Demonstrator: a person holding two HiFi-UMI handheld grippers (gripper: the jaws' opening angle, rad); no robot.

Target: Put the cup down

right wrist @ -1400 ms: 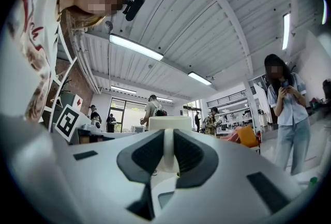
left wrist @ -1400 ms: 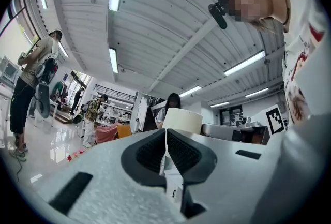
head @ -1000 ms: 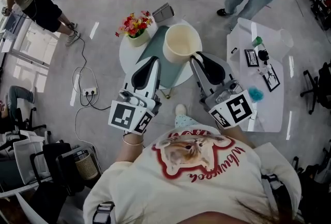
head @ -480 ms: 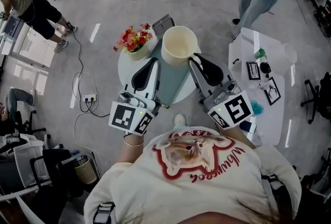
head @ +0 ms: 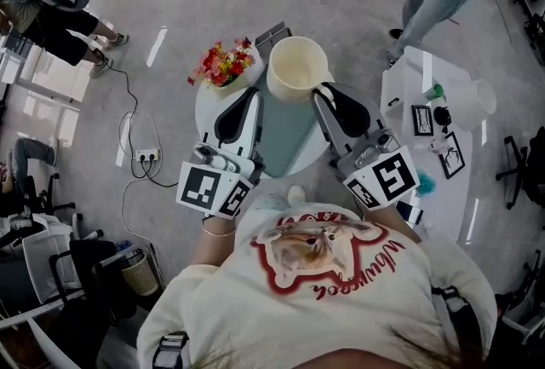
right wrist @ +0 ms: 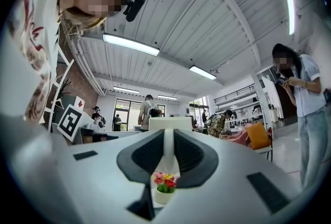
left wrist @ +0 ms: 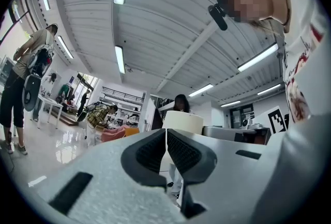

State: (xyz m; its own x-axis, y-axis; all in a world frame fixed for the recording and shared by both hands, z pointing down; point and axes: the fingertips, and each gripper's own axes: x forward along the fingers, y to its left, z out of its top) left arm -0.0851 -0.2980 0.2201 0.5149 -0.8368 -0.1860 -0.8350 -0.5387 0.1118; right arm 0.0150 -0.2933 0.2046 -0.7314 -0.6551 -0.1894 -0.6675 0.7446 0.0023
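A large cream cup (head: pixel 298 67) hangs in the air over the far side of a small round table (head: pixel 209 107), opening upward. My right gripper (head: pixel 322 91) is shut on the cup's handle at its right side. In the right gripper view the pale handle strip (right wrist: pixel 168 149) sits pinched between the dark pads, and the cup body (right wrist: pixel 169 123) rises beyond. My left gripper (head: pixel 252 95) is shut with nothing in it, just left of the cup. The left gripper view shows the cup (left wrist: pixel 182 122) past its closed jaws.
A teal mat (head: pixel 289 141) covers the round table's middle. A pot of red and yellow flowers (head: pixel 223 62) stands at its back left, also in view as the flower pot (right wrist: pixel 164 187). A grey flat device (head: pixel 271 37) lies behind. A white table (head: pixel 426 171) with small items stands right. People stand around.
The cup and both grippers keep nearly the same place in view. The round table has slid nearer and lies further beneath them.
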